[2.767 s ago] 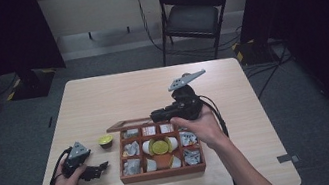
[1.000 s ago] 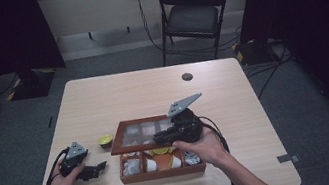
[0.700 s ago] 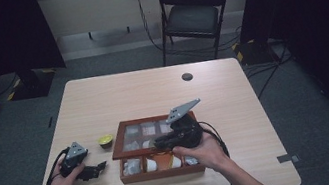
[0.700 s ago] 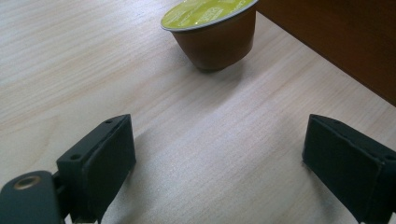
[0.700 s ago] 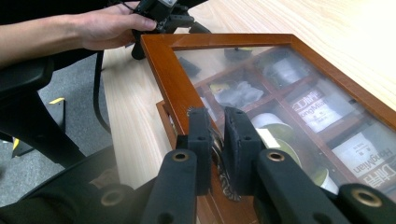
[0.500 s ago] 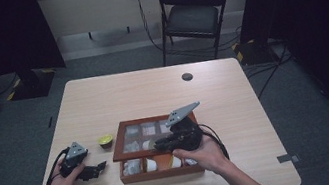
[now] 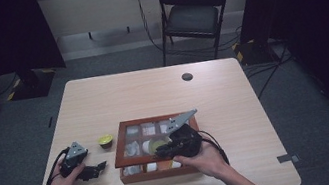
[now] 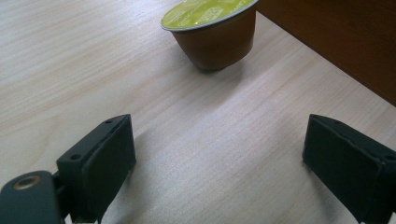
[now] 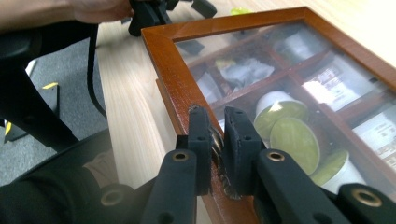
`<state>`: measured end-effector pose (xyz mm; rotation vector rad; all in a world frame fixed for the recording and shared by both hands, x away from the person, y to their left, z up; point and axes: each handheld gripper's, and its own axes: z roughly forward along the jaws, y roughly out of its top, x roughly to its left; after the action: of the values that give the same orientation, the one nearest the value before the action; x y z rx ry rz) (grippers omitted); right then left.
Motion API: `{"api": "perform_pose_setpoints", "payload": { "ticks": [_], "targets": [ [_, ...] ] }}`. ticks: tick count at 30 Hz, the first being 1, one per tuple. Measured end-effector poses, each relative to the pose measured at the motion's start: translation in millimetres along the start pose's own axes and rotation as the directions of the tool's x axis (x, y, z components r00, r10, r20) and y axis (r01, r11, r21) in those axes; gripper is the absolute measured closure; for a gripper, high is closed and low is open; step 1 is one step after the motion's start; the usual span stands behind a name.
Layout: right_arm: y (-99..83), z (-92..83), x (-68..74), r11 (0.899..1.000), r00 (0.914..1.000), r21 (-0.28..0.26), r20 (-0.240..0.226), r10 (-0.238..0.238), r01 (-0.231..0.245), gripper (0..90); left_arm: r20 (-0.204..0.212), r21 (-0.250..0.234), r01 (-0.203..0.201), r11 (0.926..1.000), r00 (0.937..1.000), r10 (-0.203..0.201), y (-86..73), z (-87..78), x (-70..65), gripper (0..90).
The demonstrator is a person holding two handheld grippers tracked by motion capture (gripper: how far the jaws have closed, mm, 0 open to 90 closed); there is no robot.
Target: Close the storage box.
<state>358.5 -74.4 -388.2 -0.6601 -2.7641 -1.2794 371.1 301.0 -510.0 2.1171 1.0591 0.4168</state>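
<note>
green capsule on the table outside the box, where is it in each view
High view: the green capsule stands left of the wooden box, ahead of the left gripper.
Left gripper view: top centre, beyond the open jaws.
Right gripper view: green sliver at the top edge.
Shared landmark: the wooden box.

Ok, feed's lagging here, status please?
Right gripper shut on wooden glass-paned box lid, lid partly lowered. Left gripper open, idle. Green-topped brown capsule outside box, clear.

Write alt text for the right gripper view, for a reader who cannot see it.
The right gripper has its two black jaws shut on a small metal clasp at the front edge of a wooden box's glass-paned lid. Through the glass show compartments with green-topped capsules and sachets. Beyond, on the light wooden table, a hand holds the other gripper.
</note>
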Motion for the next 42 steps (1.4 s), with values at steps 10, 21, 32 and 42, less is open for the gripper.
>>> {"api": "perform_pose_setpoints", "payload": {
  "ticks": [10,21,32,42],
  "targets": [
    [-14.7,15.4,1.9,0.999,1.0000,0.051,-0.002,-0.006,0.006,81.4,0.000,0.000,0.000,1.0000,1.0000,0.000,0.0,0.0,0.0,8.8],
    [-26.5,29.6,2.0,0.996,0.9999,0.083,-0.006,-0.010,0.010,81.4,-0.001,0.000,0.000,1.0000,1.0000,0.000,0.0,0.0,-0.1,8.8],
    [-32.2,19.4,-0.5,1.000,0.9999,0.001,0.009,0.014,-0.014,71.1,-0.001,0.000,0.000,1.0000,1.0000,0.000,0.0,0.0,-0.1,8.8],
    [-56.4,-16.8,-19.2,0.985,0.9789,-0.123,0.148,0.140,-0.123,50.5,-0.001,0.000,0.000,1.0000,1.0000,0.000,0.0,0.0,0.0,8.8]
  ]
}}
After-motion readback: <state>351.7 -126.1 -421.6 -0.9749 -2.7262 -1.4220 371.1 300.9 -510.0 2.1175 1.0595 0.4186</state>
